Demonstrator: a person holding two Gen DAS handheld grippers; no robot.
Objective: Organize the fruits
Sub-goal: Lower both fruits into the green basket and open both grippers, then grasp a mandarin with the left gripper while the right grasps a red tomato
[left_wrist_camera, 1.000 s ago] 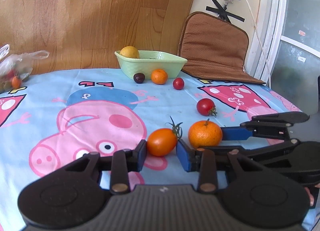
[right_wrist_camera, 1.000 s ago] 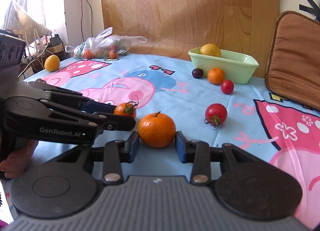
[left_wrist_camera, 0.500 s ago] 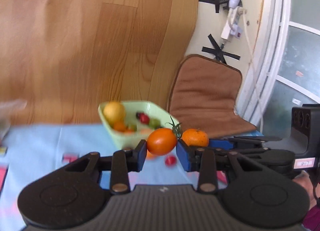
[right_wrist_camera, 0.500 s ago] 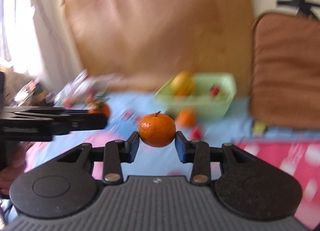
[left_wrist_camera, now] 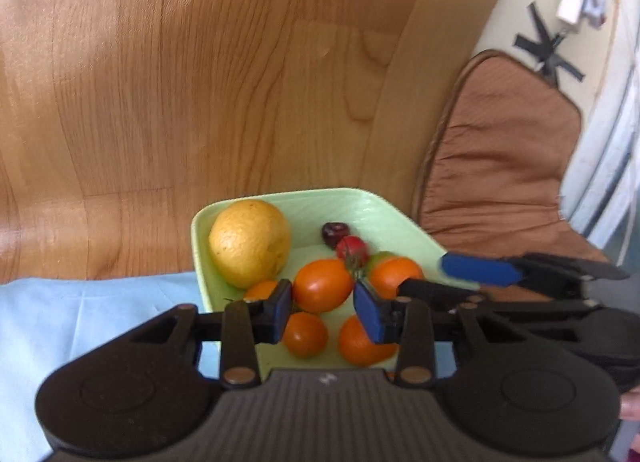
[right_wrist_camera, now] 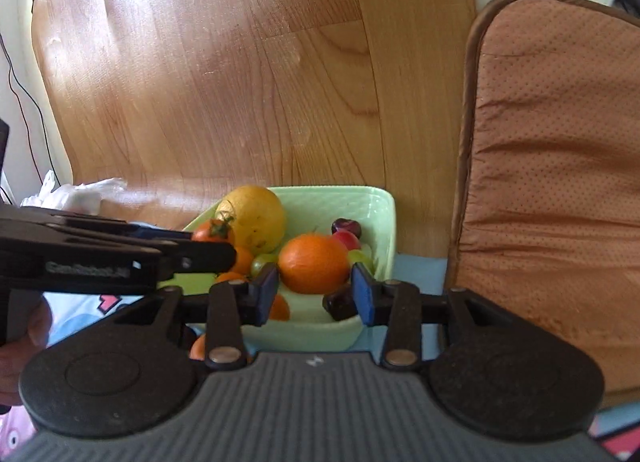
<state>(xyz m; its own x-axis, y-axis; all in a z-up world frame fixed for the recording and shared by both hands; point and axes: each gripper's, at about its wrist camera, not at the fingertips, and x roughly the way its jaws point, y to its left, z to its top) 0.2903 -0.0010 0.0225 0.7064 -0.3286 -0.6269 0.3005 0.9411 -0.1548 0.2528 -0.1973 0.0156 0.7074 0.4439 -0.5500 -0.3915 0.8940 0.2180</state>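
The pale green bowl (left_wrist_camera: 280, 196) (right_wrist_camera: 360, 192) sits right under both grippers, holding a yellow citrus (left_wrist_camera: 250, 242) (right_wrist_camera: 256, 218), a cherry (left_wrist_camera: 335, 232) and several orange fruits. My left gripper (left_wrist_camera: 324, 310) (right_wrist_camera: 208, 246) hovers over the bowl. Its jaws are opening, and the orange tomato (left_wrist_camera: 322, 290) (right_wrist_camera: 212, 230) lies loose between the blue pads. My right gripper (right_wrist_camera: 314, 296) (left_wrist_camera: 424, 276) is beside it on the right. Its jaws are opening too, with the mandarin (right_wrist_camera: 314, 264) between them, just free of the pads.
A wooden panel (left_wrist_camera: 200, 82) rises right behind the bowl. A brown cushion (left_wrist_camera: 500, 150) (right_wrist_camera: 560, 142) leans to its right. A plastic bag (right_wrist_camera: 80, 190) lies at the far left on the blue tablecloth (left_wrist_camera: 80, 322). A hand (right_wrist_camera: 24, 342) holds the left gripper.
Both grippers lifted their fruit off the tablecloth and carried it forward to above the green bowl. Both pairs of jaws have started to spread off the tomato and the mandarin.
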